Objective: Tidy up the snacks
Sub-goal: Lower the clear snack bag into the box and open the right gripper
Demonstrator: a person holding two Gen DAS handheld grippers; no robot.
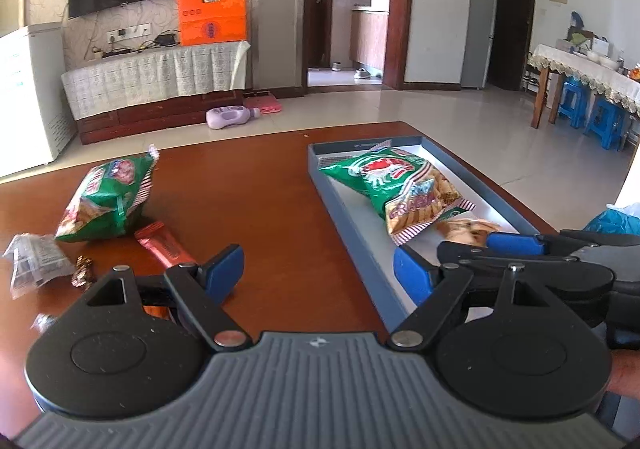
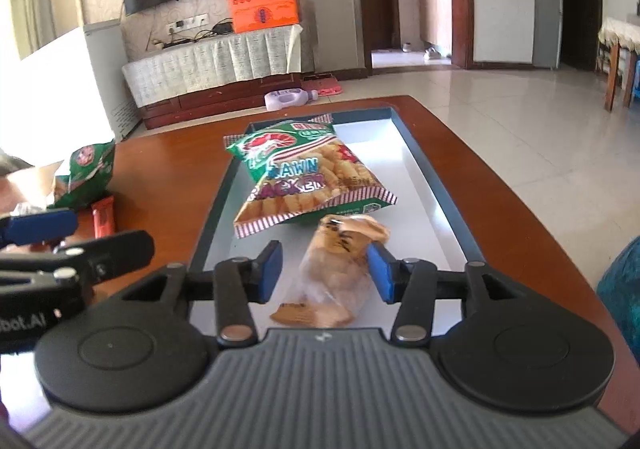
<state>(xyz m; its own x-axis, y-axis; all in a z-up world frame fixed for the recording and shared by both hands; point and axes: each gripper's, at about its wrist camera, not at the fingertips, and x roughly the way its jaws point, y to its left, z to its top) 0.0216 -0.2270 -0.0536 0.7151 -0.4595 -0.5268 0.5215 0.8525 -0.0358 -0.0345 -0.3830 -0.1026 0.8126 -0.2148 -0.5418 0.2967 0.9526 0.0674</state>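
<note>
While loose, pastry packet between right fingers.

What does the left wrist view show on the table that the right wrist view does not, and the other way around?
Only the left wrist view shows the clear printed plastic packet and the small brown wrapped candy near the table's left edge. Only the right wrist view shows the whole transparent cookie packet lying between the right gripper pads, apart from the left pad. Both show the blue-rimmed white tray holding a green prawn cracker bag, a second green snack bag and a red wrapped bar on the brown wooden table.
</note>
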